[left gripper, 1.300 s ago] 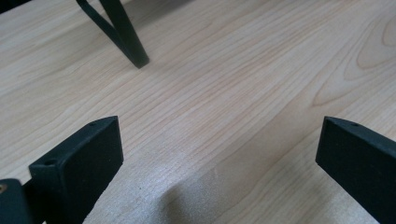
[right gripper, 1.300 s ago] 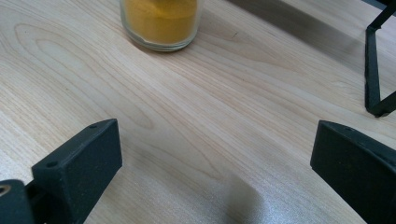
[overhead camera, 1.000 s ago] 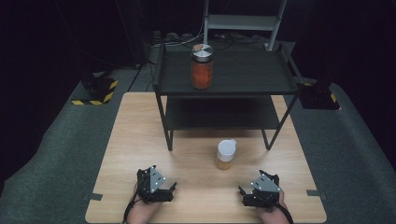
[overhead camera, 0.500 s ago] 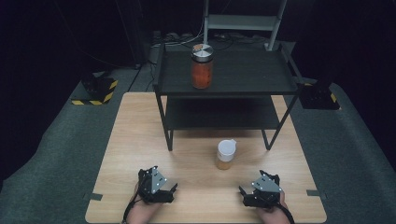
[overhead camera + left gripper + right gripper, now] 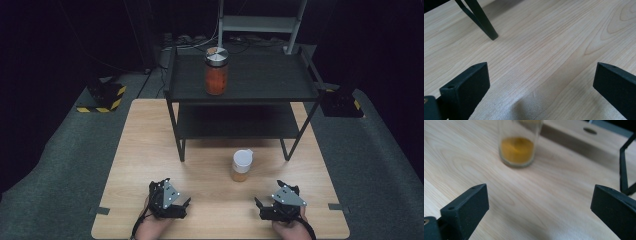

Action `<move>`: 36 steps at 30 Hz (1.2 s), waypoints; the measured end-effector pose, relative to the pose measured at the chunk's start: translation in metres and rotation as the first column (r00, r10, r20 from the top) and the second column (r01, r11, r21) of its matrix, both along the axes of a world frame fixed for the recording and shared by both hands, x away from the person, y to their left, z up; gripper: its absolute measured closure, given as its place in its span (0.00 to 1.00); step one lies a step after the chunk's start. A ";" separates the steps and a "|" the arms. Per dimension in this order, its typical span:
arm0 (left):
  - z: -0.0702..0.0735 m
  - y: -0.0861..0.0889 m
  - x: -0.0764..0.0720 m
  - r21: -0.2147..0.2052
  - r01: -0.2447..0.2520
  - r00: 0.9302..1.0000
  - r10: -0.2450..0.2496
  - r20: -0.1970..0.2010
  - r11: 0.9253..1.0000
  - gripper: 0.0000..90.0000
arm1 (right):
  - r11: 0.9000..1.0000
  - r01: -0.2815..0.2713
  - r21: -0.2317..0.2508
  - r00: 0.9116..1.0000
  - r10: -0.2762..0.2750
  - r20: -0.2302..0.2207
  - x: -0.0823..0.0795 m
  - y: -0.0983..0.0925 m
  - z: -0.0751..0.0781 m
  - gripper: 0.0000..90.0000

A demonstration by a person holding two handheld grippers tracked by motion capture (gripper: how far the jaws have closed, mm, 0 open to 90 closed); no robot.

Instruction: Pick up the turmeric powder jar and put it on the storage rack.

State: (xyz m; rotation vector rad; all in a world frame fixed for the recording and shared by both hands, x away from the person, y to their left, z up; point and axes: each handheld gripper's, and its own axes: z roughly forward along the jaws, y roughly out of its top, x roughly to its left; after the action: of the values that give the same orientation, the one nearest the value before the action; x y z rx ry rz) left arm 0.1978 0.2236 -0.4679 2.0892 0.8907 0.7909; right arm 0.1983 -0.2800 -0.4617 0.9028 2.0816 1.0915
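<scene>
2 grippers rest low over the wooden desk (image 5: 150,150) near its front edge, each held in a person's hand that comes in from the bottom of the high view. The left gripper (image 5: 175,206) sits toward the front left corner, and in its own view its jaws stand spread wide with nothing but bare wood grain between them; a black leg of the shelf rack (image 5: 484,23) meets the desk beyond them. The right gripper (image 5: 261,209) sits toward the front right corner, jaws likewise spread wide and holding nothing.

The nearest thing to them is a clear glass cup (image 5: 242,165) with orange liquid in its bottom part, upright on the desk just in front of the rack's front edge, right of the desk's middle. In the right gripper view the glass cup (image 5: 517,147) stands ahead and left of centre, apart from both jaws, blurred.

The black 2-tier shelf rack (image 5: 300,90) takes up the far half of the desk. On its top tier, left of middle, stands 1 jar (image 5: 216,72) with orange-red contents and a metal lid
</scene>
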 end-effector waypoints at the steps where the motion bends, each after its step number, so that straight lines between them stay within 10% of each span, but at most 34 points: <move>1: 0.000 0.000 0.000 0.001 0.001 1.000 -0.001 0.002 1.000 0.01 | 1.000 -0.004 0.008 1.000 0.004 0.006 -0.001 0.000 0.002 0.01; 17: -0.001 0.006 0.000 -0.025 0.019 1.000 -0.019 0.003 1.000 0.01 | 0.998 -0.046 0.049 0.998 0.044 0.045 0.017 0.017 0.027 0.01; 36: -0.002 0.012 0.000 -0.057 0.024 1.000 -0.025 -0.005 0.998 0.01 | 0.995 -0.063 0.071 0.998 0.065 -0.017 0.057 0.041 0.026 0.01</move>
State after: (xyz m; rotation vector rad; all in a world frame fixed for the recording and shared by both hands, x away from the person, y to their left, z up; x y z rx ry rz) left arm 0.1983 0.2354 -0.4695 2.0499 0.8792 0.7388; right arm 0.2552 -0.2392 -0.4358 0.8892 2.1125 1.2012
